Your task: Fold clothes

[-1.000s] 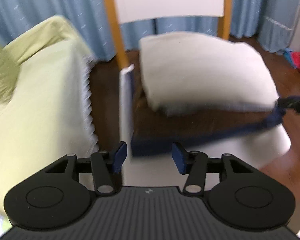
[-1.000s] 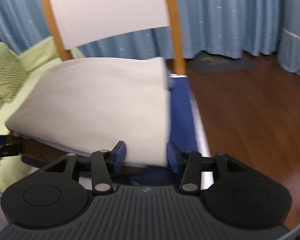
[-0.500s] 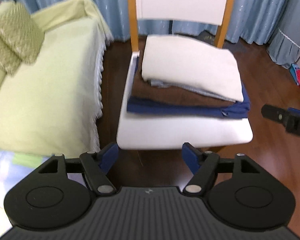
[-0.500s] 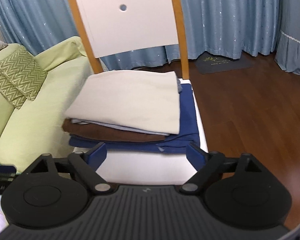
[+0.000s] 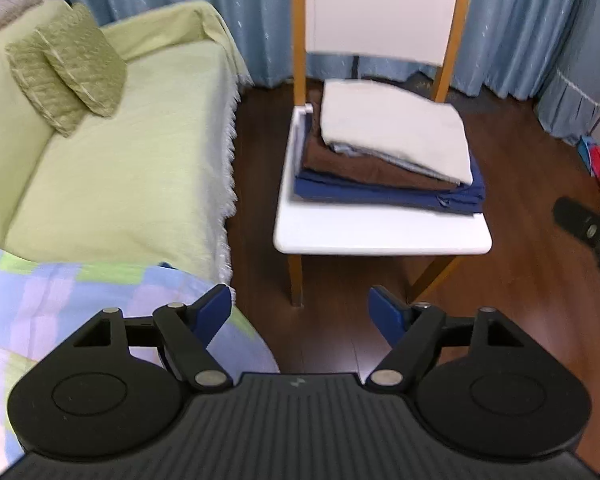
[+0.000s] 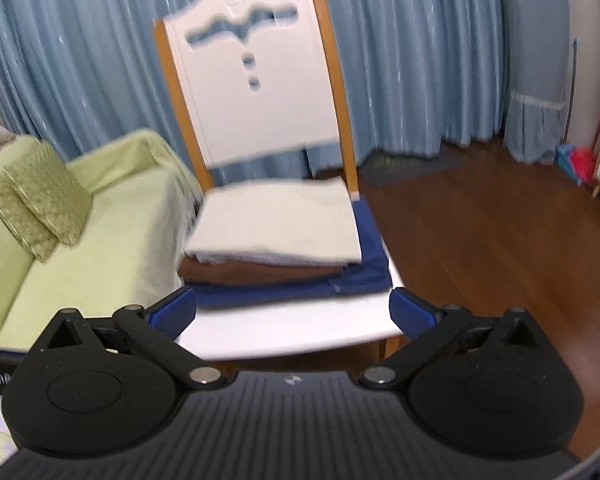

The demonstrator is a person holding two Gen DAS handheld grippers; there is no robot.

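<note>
While both tools hang back from the furniture, the widest thing ahead is the pale green sofa [image 5: 116,168], off to the left tool's left, with two olive cushions [image 5: 68,64] at its far end. Straight ahead of both tools stands a white chair [image 5: 380,236], and on its seat sits the stack of folded clothes [image 5: 392,152]: a navy piece at the bottom, brown above it, a cream piece on top. The left tool [image 5: 300,312] and the right tool [image 6: 292,308] have just been opening; each now stands released, with nothing between its blue pads. A pastel checked cloth [image 5: 60,292] lies just under the left tool, seemingly unfolded.

Judged risks: the stack sits off-centre, its navy edge near the seat's right rim, so a brush from a tool could slide it floorward. The checked cloth, grabbed unevenly, could fold crooked.
</note>
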